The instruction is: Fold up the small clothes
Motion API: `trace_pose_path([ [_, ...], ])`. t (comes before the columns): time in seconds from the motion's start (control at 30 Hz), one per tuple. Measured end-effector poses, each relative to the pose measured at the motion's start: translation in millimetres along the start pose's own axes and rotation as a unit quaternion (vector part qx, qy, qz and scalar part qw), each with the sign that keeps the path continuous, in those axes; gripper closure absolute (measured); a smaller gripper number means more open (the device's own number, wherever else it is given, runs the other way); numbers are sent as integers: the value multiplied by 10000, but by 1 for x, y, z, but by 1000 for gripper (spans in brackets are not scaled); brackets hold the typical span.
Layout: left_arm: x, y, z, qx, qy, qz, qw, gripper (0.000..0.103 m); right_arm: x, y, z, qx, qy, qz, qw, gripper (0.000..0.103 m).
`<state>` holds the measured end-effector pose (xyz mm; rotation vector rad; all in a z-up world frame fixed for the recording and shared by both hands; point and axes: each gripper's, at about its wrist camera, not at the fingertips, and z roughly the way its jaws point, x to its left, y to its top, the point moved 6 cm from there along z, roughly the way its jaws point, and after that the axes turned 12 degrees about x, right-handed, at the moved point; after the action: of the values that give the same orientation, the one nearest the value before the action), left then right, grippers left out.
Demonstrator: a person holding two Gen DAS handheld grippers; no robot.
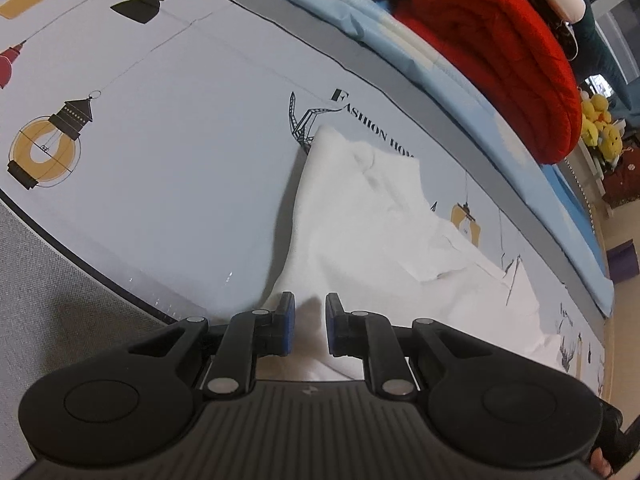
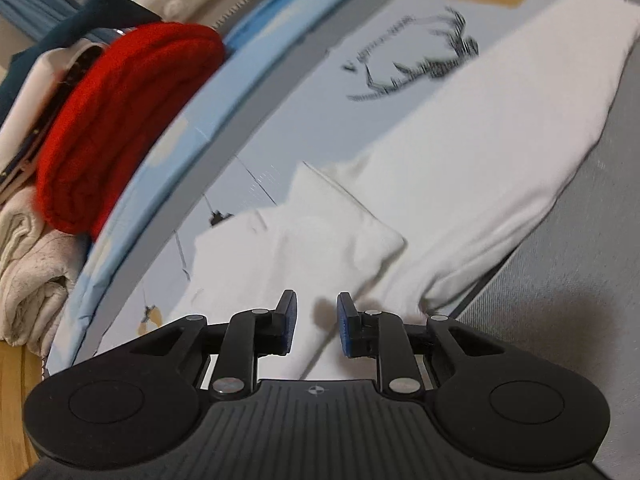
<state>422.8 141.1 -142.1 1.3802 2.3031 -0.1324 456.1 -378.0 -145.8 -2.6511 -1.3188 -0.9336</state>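
Observation:
A white garment [image 1: 360, 220] lies on the pale printed bedsheet [image 1: 160, 140], partly folded, with a creased flap on top. My left gripper [image 1: 310, 320] hovers at its near edge, blue pads [image 1: 289, 322] a small gap apart and only cloth beneath them. In the right wrist view the same white garment [image 2: 480, 120] stretches up to the right, a folded part [image 2: 304, 240] lying nearer. My right gripper [image 2: 317, 320] stands just over that part, jaws slightly apart with nothing pinched.
A folded red blanket [image 1: 500, 60] [image 2: 120, 120] and a cream blanket [image 2: 28, 260] are stacked on a light blue sheet [image 1: 400, 40] behind the garment. Grey fabric [image 1: 40, 280] [image 2: 580, 280] borders the printed sheet. Yellow plush toys [image 1: 600, 124] sit far right.

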Motion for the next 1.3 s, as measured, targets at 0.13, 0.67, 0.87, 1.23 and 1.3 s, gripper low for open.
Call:
trace_pose_path([
  [0.13,5,1,7,118,11,10,9999,85,-11,1,12,77,-162,392,9991,80],
  [0.67,1,1,10,156,153,238,9995,84,46,-21,-77,-1708,86,-304,9848,103],
  [0.87,-17,-5,0,-106,418,655,9969,76,-17,-30,-46,-922,-1736,580,9788,98],
  [1.23,-28,-19,25,239,452,658,9965,66,-43,-25,-21,3,-999,359,9944,85],
  [1.3,-33,-17,22,162,432,702,9965,64,-51,-17,-31,-114,-837,534,9950,77],
])
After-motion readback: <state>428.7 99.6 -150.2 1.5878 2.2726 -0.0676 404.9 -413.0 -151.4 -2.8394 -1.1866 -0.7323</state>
